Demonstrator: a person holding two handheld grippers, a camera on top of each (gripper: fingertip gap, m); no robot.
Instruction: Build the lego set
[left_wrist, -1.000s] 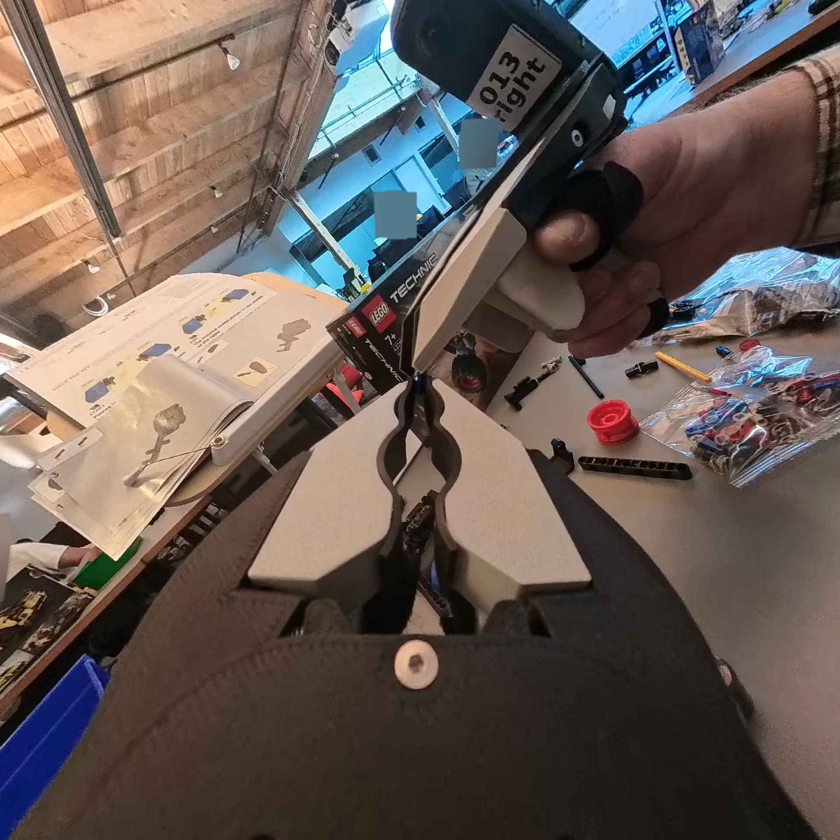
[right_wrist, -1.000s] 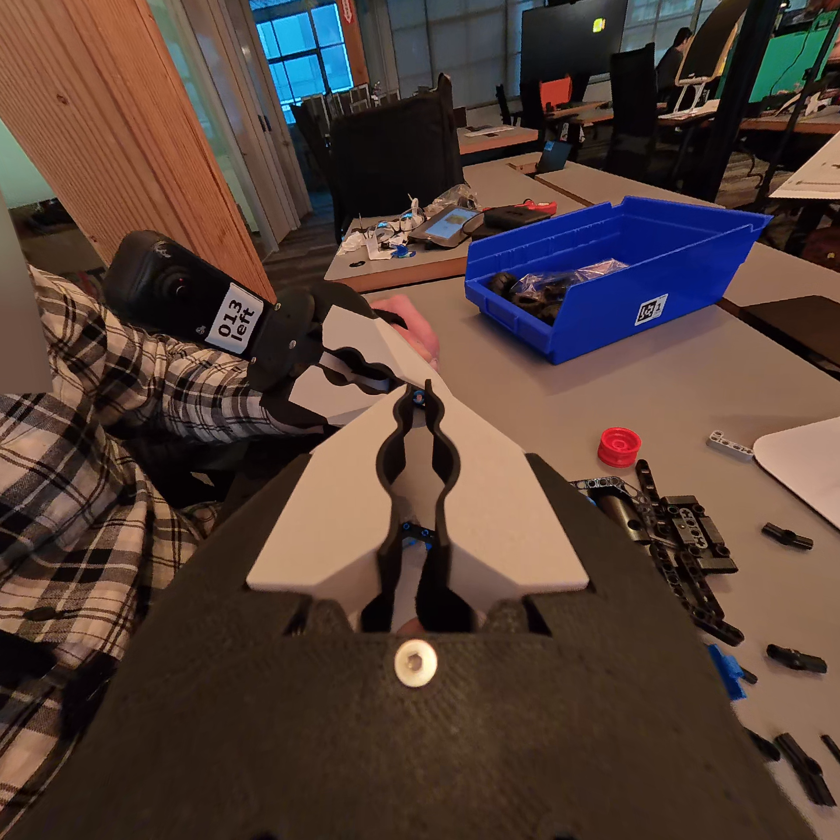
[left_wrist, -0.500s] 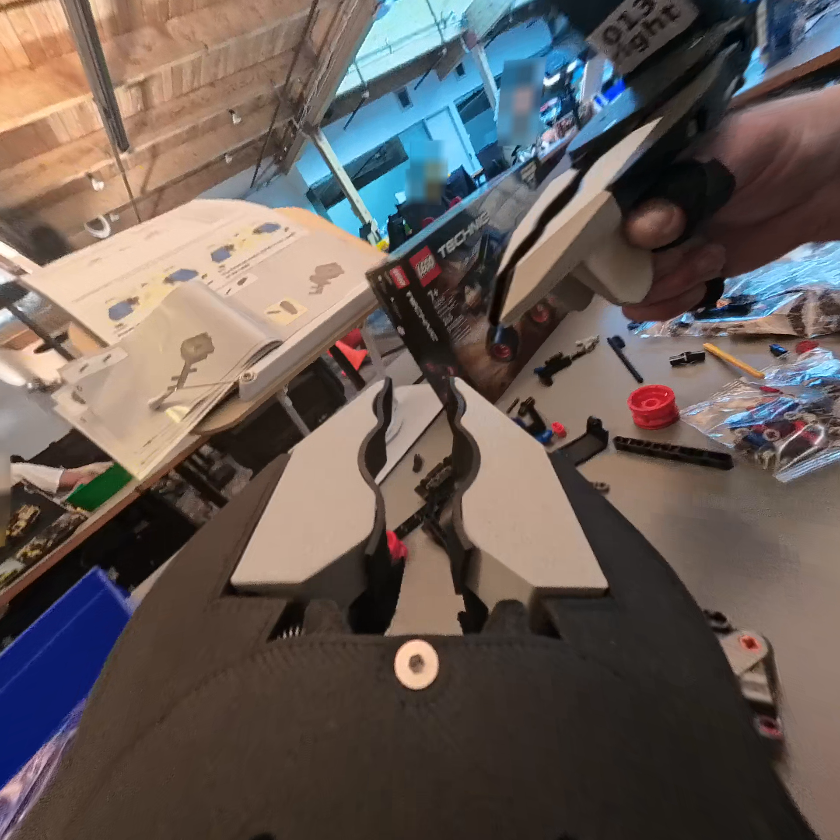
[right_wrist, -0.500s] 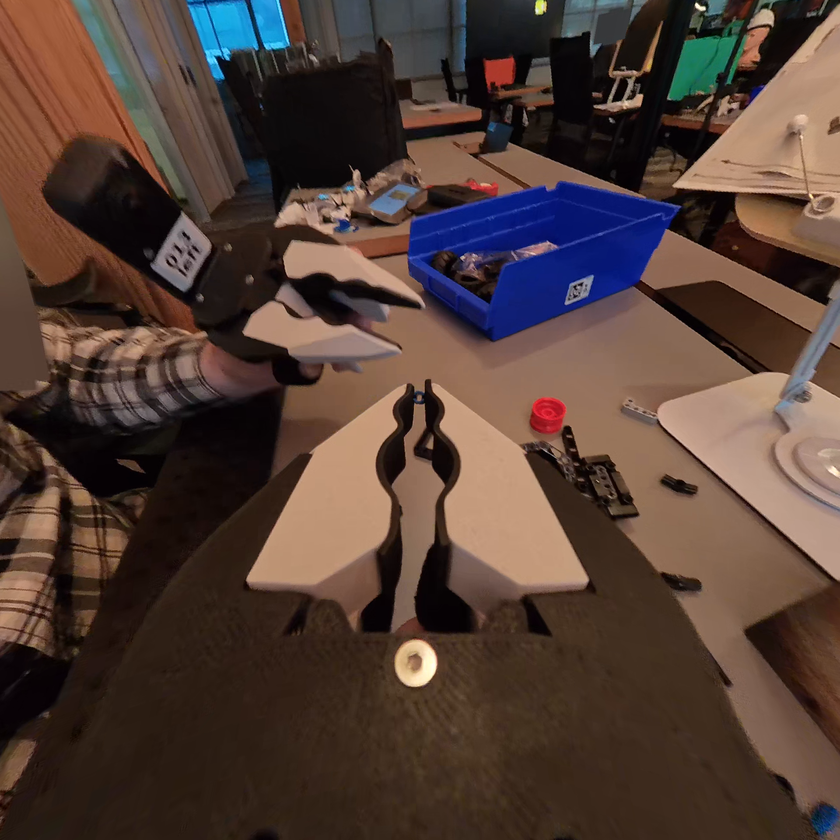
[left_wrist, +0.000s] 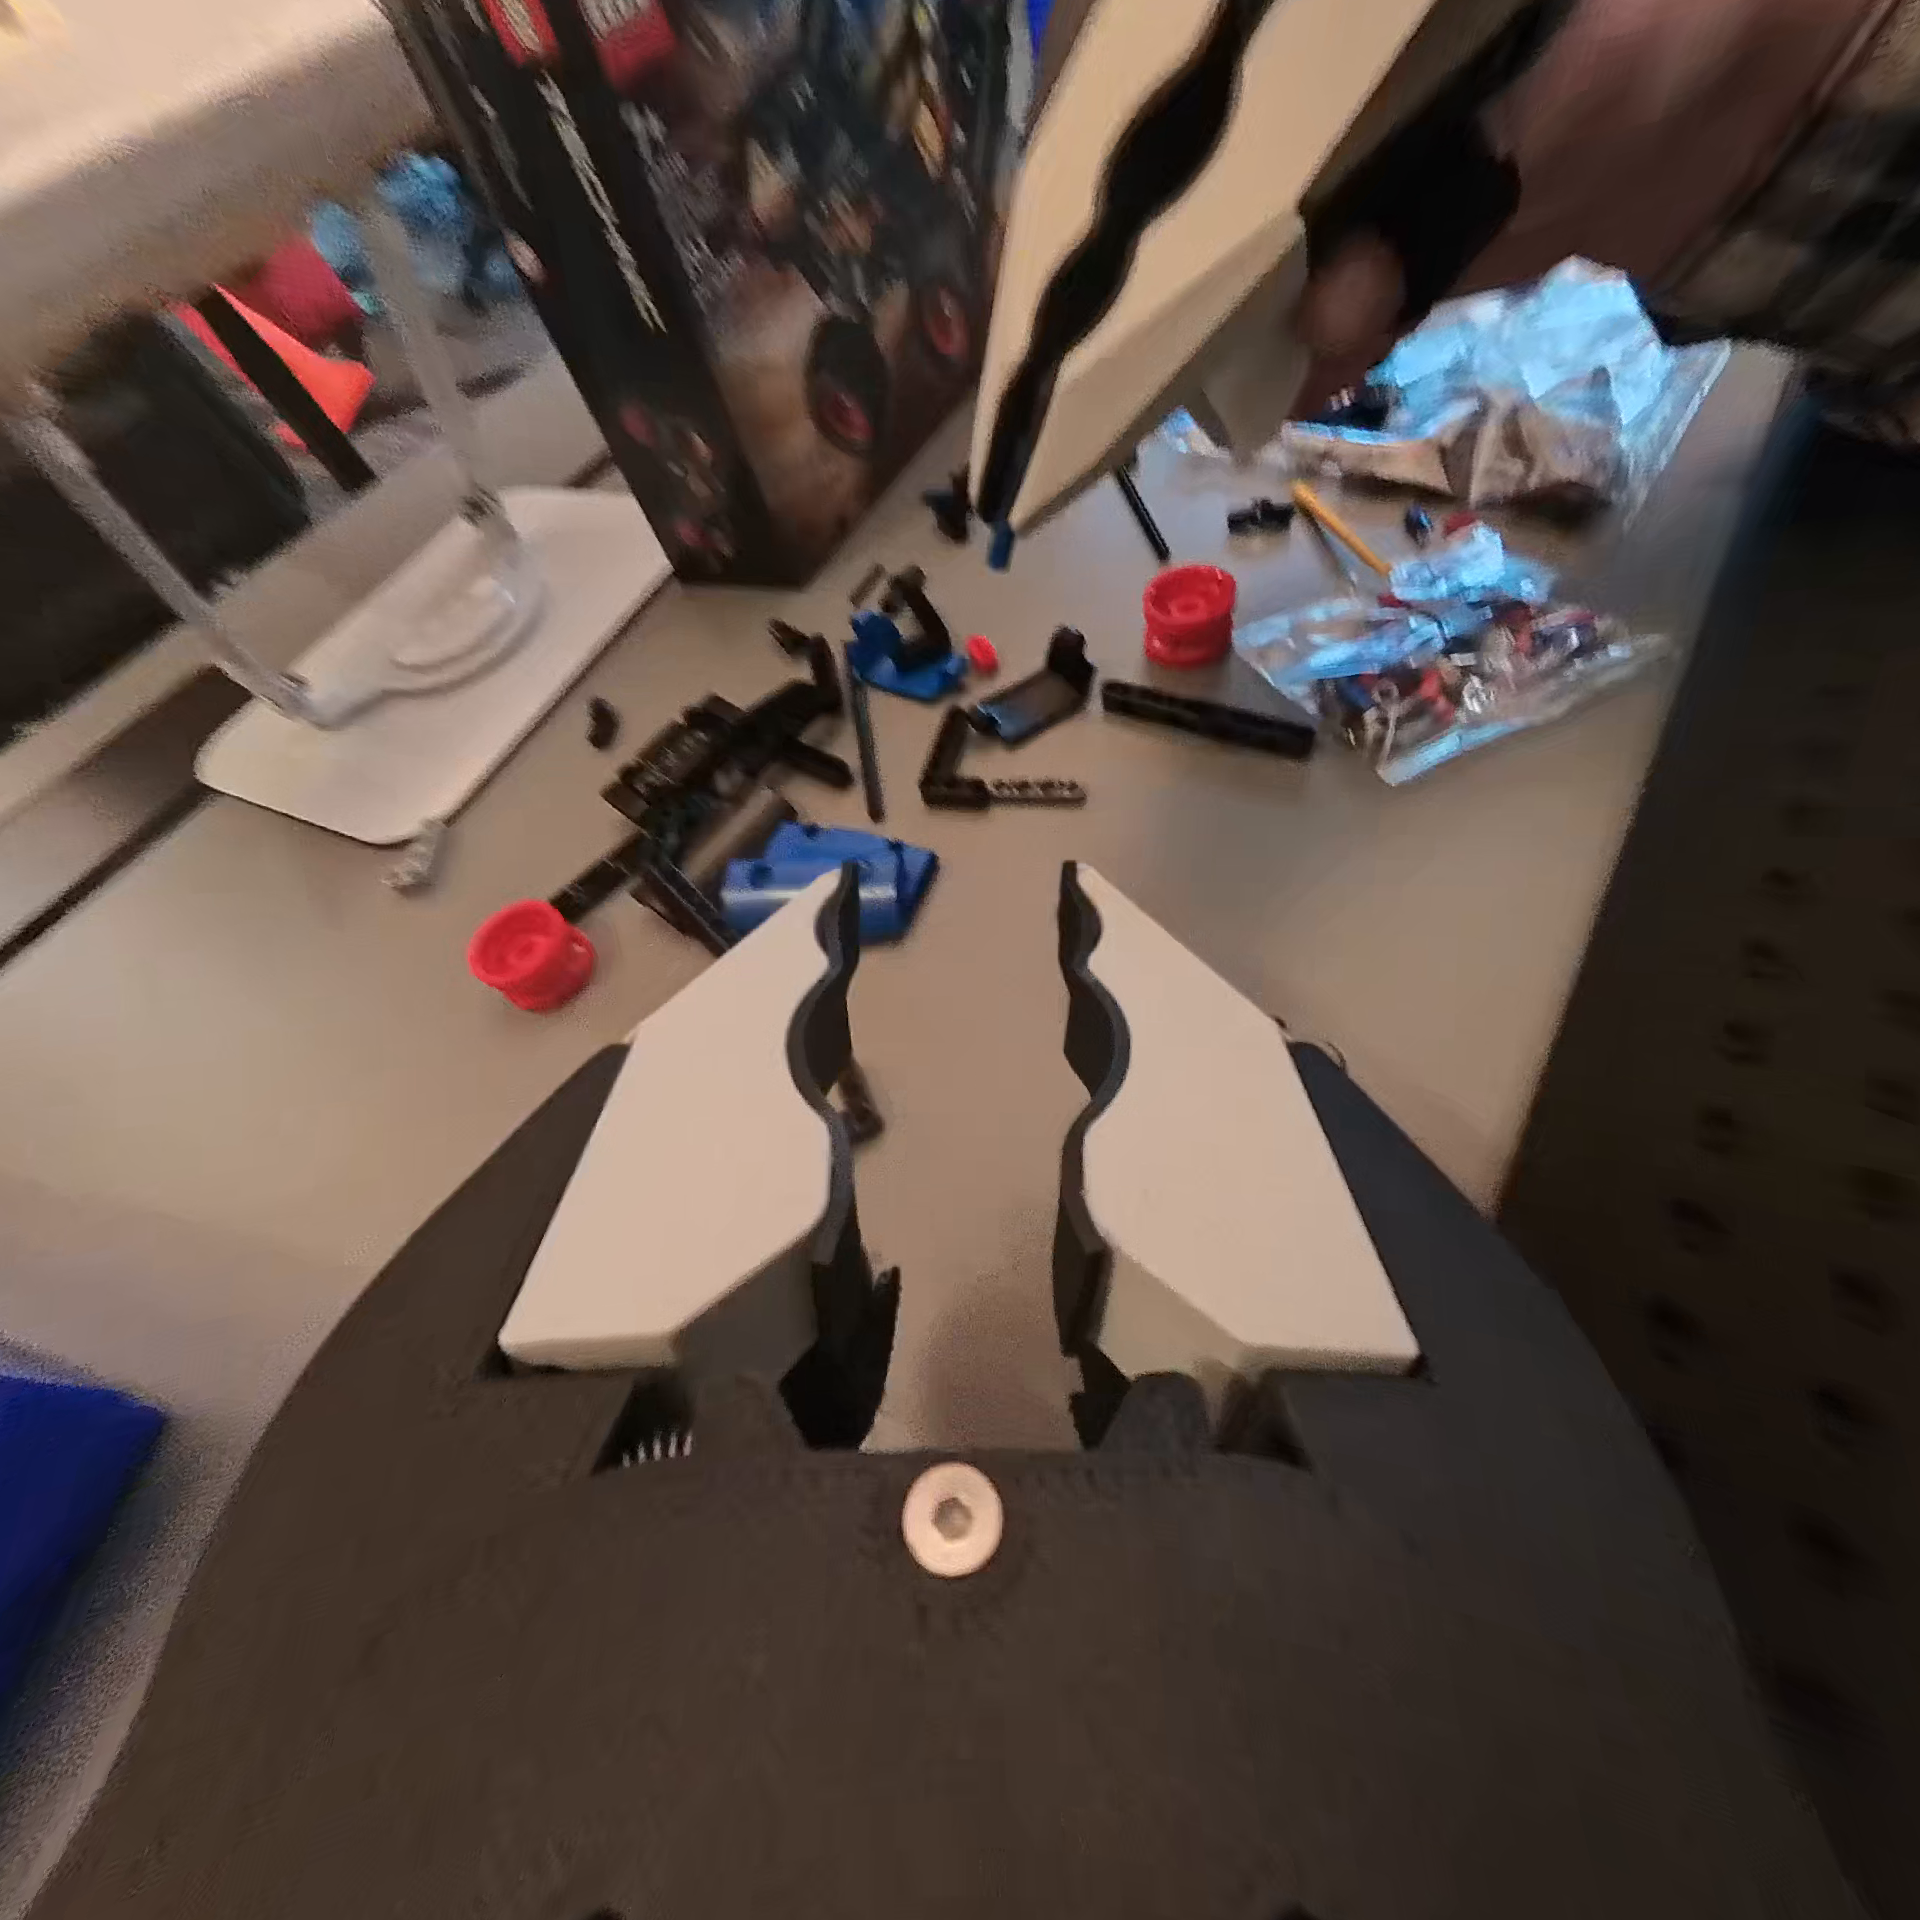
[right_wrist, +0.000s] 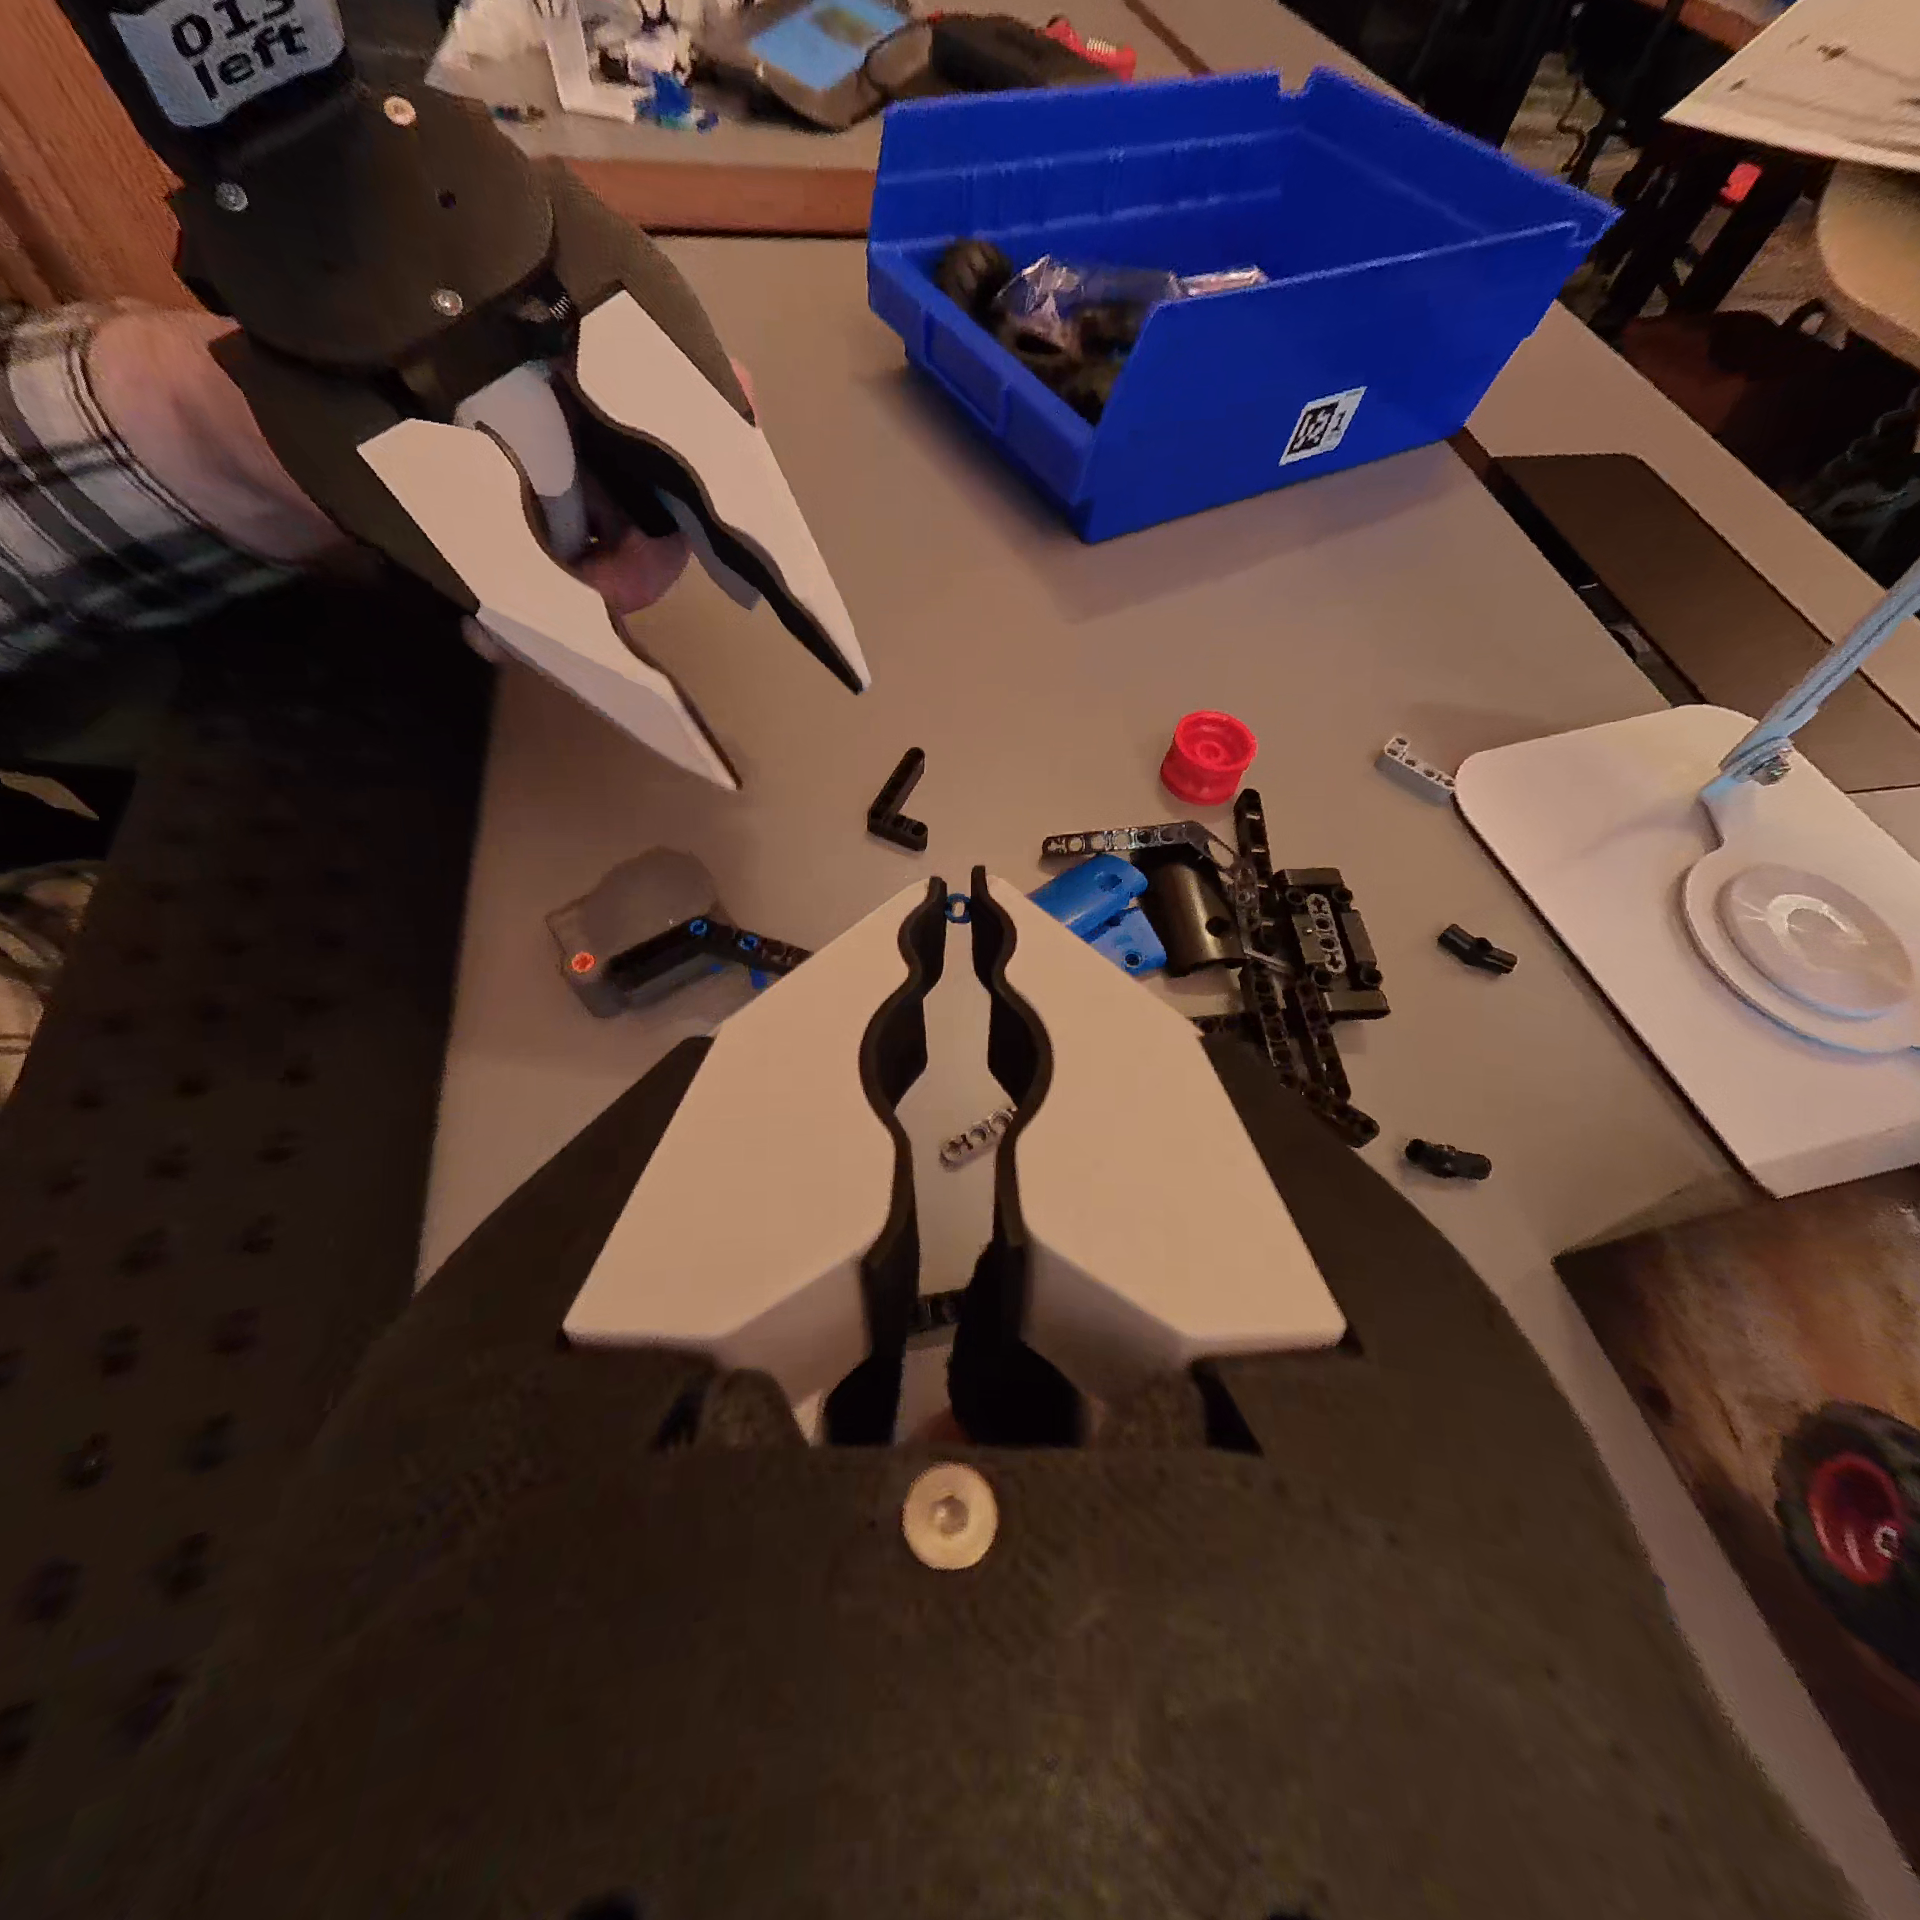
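Lego pieces (right_wrist: 1236, 935) are lying scattered mid-table between a blue bin (right_wrist: 1226, 260) and white lamp base (right_wrist: 1683, 935), while the left gripper (left_wrist: 956, 894) is hovering spread and the right gripper (right_wrist: 958, 896) is pinching a small blue pin (right_wrist: 957, 909).

- Small blue pin (right_wrist: 957, 908) pinched at the tips of the right gripper (right_wrist: 957, 902).
- Black beam assembly with blue panel (right_wrist: 1216, 940) flat on table, just ahead-right of those tips.
- Black L-shaped beam (right_wrist: 900, 802) lying ahead, between both grippers.
- Red wheel hub (right_wrist: 1206, 755) farther ahead-right, on its side.
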